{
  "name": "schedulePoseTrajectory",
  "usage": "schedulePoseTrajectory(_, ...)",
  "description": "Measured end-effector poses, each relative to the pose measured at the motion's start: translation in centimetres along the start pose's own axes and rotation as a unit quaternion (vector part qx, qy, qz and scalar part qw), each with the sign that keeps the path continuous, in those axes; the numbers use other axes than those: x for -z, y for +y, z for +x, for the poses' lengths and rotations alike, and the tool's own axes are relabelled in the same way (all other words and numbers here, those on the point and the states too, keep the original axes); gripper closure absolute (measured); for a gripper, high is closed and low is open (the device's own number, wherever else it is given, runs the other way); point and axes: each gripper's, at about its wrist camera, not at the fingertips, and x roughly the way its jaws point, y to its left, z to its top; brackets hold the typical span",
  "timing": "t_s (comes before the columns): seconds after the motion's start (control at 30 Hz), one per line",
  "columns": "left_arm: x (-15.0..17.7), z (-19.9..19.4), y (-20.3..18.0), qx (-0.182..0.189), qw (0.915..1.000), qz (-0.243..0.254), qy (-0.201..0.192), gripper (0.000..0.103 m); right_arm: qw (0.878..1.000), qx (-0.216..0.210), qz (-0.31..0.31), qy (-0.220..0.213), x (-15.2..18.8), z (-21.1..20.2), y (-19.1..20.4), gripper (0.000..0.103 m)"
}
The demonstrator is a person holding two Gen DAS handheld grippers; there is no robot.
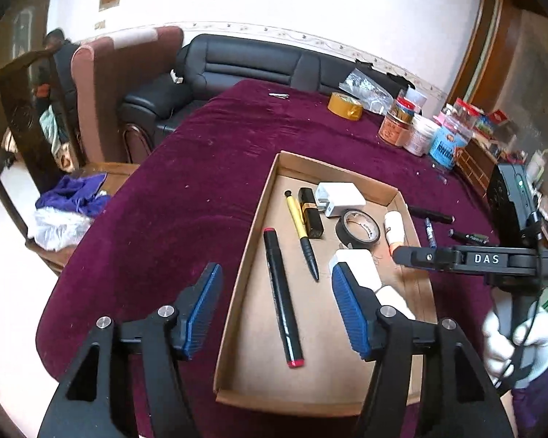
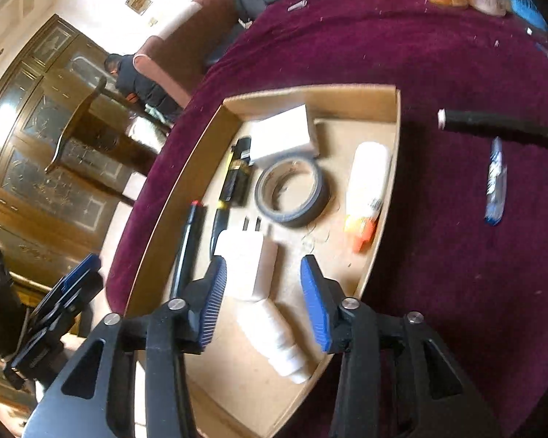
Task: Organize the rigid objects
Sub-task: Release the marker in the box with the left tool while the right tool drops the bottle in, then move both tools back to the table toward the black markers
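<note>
While both grippers' fingers gape empty over the shallow brown cardboard tray point(image 1: 274, 168), the right gripper point(image 2: 261, 301), straddling the white plastic plug adapter point(image 2: 244, 259), could knock it against the long black red-tipped marker point(image 1: 283, 295) below the left gripper point(image 1: 274, 314).

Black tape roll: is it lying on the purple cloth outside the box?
No, the black tape roll lies inside the cardboard box.

Two fisheye views, each looking steeply down along its own tool from close above a cardboard tray point(image 1: 270, 182) on the maroon tabletop point(image 1: 186, 153). Both share the tray point(image 2: 347, 100); the right view sits farther right.
</note>
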Motion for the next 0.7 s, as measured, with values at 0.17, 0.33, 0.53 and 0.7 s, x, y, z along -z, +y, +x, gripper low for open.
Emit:
schedulePoseTrajectory(0.17, 0.6, -0.2, 0.5, 0.000, 0.9999, -0.012, 0.002, 0.046, 0.999, 0.008, -0.001, -0.032, 0.2, -2.6, -0.8, 0.055)
schedulePoseTrajectory(0.33, 1.8, 0.4, -2.3, 0.016, 0.9993, 0.027, 0.020, 0.046, 0.997, 0.043, 0.016, -0.070, 1.0, -5.6, -3.9, 0.043)
schedulePoseTrajectory(0.53, 3.5, 3.8, -8.0, 0.093, 0.9866, 0.063, 0.118, 0.046, 0.992, 0.059, 0.060, -0.090, 2.5, -8.3, -7.9, 0.043)
schedulePoseTrajectory(0.7, 4.5, 7.3, -12.6, 0.028, 0.9748, 0.148, 0.164, 0.046, 0.988, 0.069, 0.079, -0.110, 3.8, -11.3, -10.2, 0.043)
